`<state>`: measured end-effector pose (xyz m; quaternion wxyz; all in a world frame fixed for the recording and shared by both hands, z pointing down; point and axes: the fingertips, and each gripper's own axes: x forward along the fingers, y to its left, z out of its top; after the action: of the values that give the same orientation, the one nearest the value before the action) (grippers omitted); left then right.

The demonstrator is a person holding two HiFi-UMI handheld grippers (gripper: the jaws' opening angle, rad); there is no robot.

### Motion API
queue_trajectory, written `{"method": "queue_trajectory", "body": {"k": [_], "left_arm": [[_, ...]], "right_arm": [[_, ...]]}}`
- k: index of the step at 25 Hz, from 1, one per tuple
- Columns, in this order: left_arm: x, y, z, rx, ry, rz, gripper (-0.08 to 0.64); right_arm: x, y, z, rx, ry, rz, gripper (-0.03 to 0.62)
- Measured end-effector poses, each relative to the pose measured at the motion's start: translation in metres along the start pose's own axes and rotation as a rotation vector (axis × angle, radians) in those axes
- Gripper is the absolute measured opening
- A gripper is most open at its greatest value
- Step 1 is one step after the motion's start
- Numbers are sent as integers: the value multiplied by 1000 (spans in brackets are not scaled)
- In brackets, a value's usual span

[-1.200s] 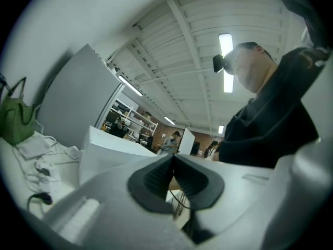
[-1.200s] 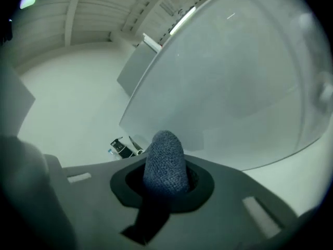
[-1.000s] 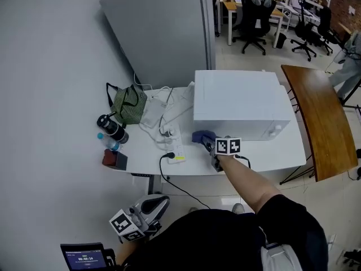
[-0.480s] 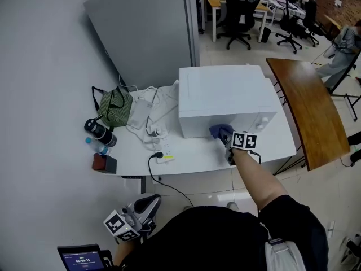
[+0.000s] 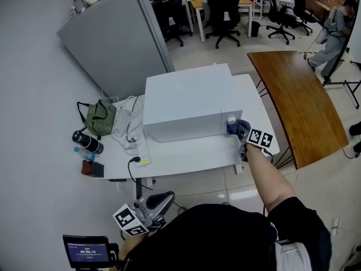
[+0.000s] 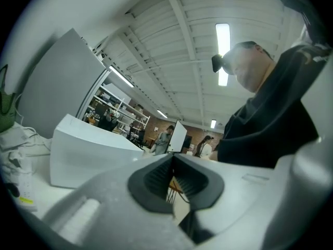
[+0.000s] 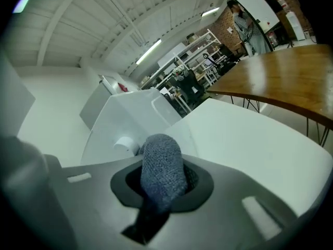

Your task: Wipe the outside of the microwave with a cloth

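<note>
Cloth is the thing to mind here: a soft, dark blue knit, light and limp, so it will likely bunch and fold rather than push back, and it may drag a little on a smooth casing. You do best to hold it as a gathered wad, with enough standing proud of the tips to meet the surface. Your right gripper has it that way now, jaws clamped on a rolled hump of fabric that bulges out past the pads. That hump sits at the lower right front corner of the microwave, just beside its white knob. The microwave is a stiff white box standing on the white table, heavy enough, I judge, not to slide under a wipe. Your left gripper hangs low by your body, well apart from the table, jaws closed together on nothing
</note>
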<state>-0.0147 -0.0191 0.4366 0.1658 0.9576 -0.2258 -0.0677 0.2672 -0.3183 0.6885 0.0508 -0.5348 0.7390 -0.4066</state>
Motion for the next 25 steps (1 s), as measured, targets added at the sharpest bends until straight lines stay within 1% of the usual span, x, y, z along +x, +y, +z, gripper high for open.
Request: {"method": "queue_trajectory", "body": {"k": [2, 4, 6, 8, 10, 13, 16, 18, 21, 23, 25], "left_arm": [[2, -2, 1, 2, -2, 6, 3], [-7, 1, 1, -2, -12, 22, 3], [-26, 10, 0, -12, -18, 37, 3], [-52, 20, -1, -27, -25, 48, 3], [-83, 30, 1, -32, -32, 62, 3], [-138, 44, 7, -31, -40, 102, 3], [-197, 63, 2, -31, -21, 179, 3], [-228, 71, 1, -38, -23, 227, 3], [-257, 77, 0, -57, -28, 288, 3], [-261, 79, -2, -64, -26, 303, 3], [-251, 76, -4, -61, -15, 299, 3]], "right_arm": [[-9, -2, 9, -15, -8, 7, 54], [-12, 18, -4, -58, 25, 55, 54], [-4, 59, -47, -96, 111, 145, 54], [18, 107, -106, -117, 224, 230, 54], [50, 153, -163, -147, 328, 279, 54], [106, 210, -226, -166, 406, 299, 54], [157, 249, -265, -175, 428, 288, 54], [181, 261, -277, -174, 415, 262, 54], [202, 261, -274, -151, 373, 211, 54], [205, 253, -264, -139, 352, 192, 54], [197, 235, -253, -134, 342, 177, 54]]}}
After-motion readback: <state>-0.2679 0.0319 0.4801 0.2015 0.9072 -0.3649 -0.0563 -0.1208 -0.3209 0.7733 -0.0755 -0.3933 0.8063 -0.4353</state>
